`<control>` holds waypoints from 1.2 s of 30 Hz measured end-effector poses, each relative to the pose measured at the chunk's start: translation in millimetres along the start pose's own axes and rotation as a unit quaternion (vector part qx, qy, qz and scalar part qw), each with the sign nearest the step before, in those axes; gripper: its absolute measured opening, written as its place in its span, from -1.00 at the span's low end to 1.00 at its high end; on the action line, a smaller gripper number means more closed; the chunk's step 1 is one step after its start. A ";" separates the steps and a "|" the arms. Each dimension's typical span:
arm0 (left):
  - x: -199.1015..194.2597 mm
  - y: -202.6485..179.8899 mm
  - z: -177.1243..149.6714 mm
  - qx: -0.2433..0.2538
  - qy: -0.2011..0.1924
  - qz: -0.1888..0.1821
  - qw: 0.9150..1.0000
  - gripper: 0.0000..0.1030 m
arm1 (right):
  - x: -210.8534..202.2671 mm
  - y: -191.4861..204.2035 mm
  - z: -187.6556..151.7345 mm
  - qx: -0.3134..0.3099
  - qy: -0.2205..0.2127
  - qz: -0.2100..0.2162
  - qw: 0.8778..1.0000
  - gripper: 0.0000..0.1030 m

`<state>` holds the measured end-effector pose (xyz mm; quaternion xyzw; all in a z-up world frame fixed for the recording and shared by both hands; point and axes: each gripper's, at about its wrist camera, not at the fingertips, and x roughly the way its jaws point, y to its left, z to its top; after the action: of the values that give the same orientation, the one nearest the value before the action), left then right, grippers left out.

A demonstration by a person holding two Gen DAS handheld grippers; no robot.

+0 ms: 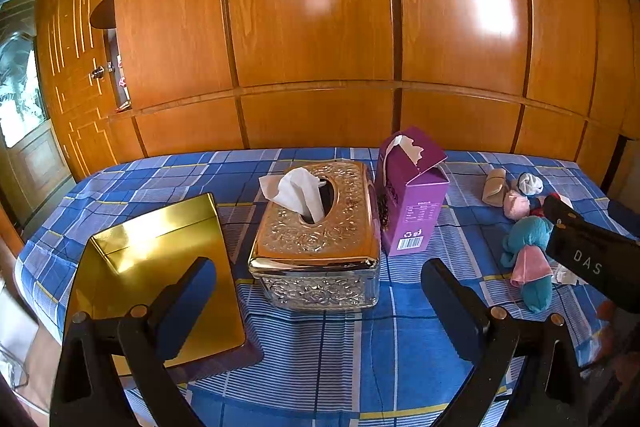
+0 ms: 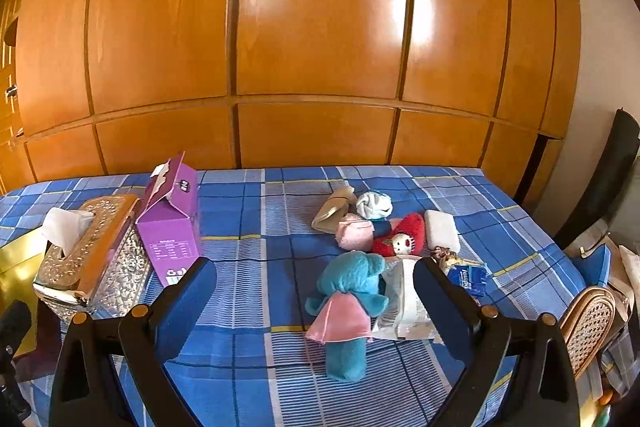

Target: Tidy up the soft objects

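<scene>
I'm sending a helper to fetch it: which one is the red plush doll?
On the blue plaid tablecloth, find the soft pile right of the purple carton. The red plush doll lies between a pink sock ball and a white pad; it alone is red, with a small face.

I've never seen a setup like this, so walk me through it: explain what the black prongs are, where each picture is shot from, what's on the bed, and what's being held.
The black prongs are the two fingers of a hand-held gripper; a person carries one in each hand. Each picture comes from a camera on one gripper, looking forward between its fingers.

The left hand-held gripper faces a tissue box, a purple carton and a gold tray on a blue checked cloth. The right hand-held gripper faces a pile of soft things: a blue plush toy, a red doll, rolled socks and a white packet.

Both grippers are open and hold nothing.
</scene>
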<state>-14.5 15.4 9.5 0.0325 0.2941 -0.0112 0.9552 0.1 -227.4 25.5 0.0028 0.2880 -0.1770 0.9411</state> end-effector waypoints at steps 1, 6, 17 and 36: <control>0.0 -0.6 -0.1 0.001 0.000 0.000 1.000 0.99 | 0.8 -1.6 0.1 0.002 0.001 -0.001 1.000 0.94; -0.1 -4.1 0.3 0.006 0.001 -0.003 1.000 0.99 | 2.4 -7.9 0.2 0.007 0.001 -0.005 1.000 0.94; 0.9 -13.6 -0.6 0.018 0.004 -0.015 1.000 0.99 | 8.6 -24.1 2.0 0.025 0.008 -0.013 1.000 0.94; 23.9 -100.8 23.7 0.146 0.059 -0.231 0.960 0.99 | 28.1 -180.4 -2.4 0.173 0.065 -0.083 0.979 0.94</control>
<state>14.5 -86.8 9.9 0.1037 0.3448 -0.2722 0.8923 -39.9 -405.5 25.7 0.1529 0.3128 -0.3012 0.8877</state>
